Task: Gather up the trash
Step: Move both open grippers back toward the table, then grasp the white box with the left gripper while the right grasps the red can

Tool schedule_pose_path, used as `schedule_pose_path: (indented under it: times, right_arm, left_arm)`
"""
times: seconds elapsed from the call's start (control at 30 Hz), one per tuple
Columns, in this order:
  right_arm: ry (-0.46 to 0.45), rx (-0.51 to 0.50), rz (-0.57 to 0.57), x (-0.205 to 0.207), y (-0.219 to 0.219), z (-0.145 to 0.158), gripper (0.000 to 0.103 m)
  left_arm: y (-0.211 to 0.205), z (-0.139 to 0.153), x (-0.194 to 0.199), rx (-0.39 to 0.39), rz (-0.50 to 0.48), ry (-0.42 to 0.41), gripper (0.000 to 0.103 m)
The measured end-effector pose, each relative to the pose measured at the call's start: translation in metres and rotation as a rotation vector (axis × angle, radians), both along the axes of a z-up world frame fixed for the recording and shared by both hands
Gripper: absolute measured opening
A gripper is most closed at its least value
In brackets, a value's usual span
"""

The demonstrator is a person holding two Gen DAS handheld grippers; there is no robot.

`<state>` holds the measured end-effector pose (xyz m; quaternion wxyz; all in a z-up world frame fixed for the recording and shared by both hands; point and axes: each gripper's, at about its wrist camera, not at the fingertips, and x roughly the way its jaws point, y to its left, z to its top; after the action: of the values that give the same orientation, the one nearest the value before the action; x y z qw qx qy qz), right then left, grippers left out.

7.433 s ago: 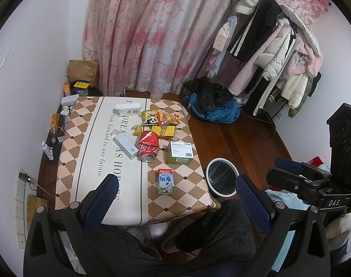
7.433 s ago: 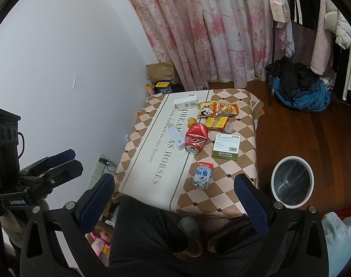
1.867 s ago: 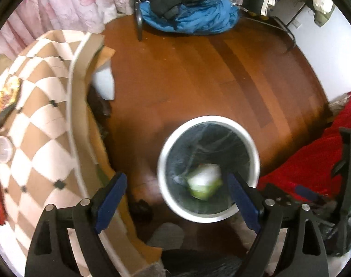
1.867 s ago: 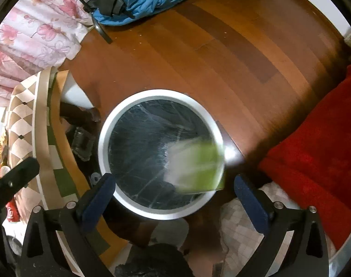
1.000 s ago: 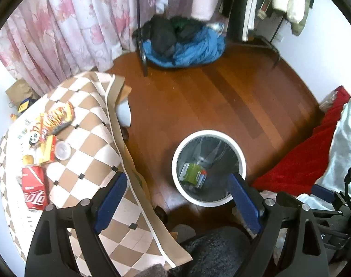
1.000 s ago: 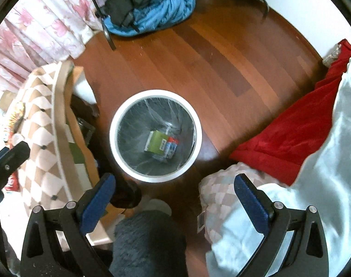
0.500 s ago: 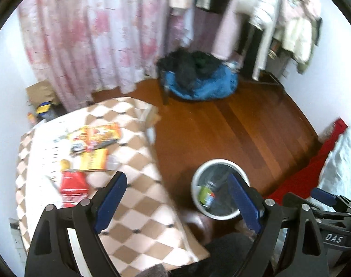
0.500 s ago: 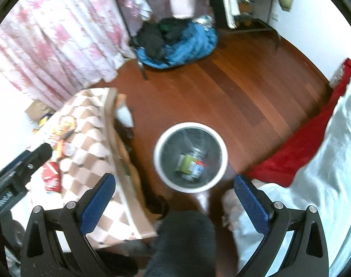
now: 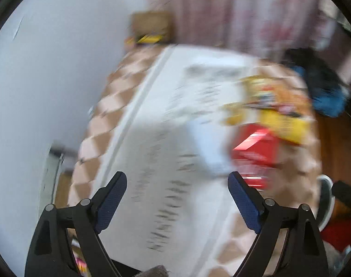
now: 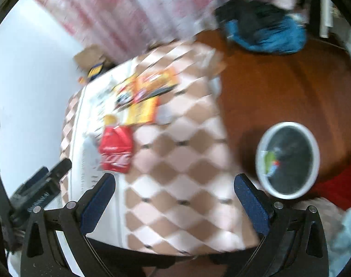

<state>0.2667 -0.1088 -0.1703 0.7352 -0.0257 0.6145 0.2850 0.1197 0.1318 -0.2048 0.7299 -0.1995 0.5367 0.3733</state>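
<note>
Both views are blurred by motion. My left gripper [image 9: 176, 180] hangs open and empty above the checked tablecloth [image 9: 152, 152]. A crushed red can [image 9: 256, 154] lies right of it, with yellow snack packets [image 9: 274, 108] beyond. My right gripper [image 10: 174, 182] is open too, with nothing between its fingers, over the table's near part [image 10: 182, 184]. The red can [image 10: 116, 151] and the yellow packets [image 10: 145, 97] lie ahead to its left. The white-rimmed bin [image 10: 287, 160] stands on the floor at the right, with a green carton [image 10: 270, 159] inside.
Pink flowered curtains [image 10: 120, 11] hang behind the table. A blue and black heap of clothes [image 10: 265, 31] lies on the brown wooden floor [image 10: 291, 87]. A brown paper bag [image 9: 151, 24] stands by the white wall. The left gripper's body [image 10: 37, 191] shows at the right view's lower left.
Both grippers have swung left from over the bin to over the table. The bin has slid to the right edge of each view. The fingers stay open.
</note>
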Motion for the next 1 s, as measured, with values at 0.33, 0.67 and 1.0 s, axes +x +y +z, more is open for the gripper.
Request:
schedule_pose_path:
  times: [0.33,0.67,1.0]
  right_arm:
    - [0.185,-0.071,0.044,0.003,0.155,-0.121,0.103]
    - [0.136,-0.075,0.108,-0.006,0.185,-0.136,0.062]
    - [0.209,-0.02,0.039,0.011,0.141,-0.119,0.038]
  left_arm:
    - [0.059,-0.054,-0.049,-0.106,0.125,0.048,0.089]
    - [0.057,-0.053,0.006,-0.221,0.053,-0.045,0.089]
    - [0.061,-0.093,0.064,-0.34,-0.018,-0.035,0.043]
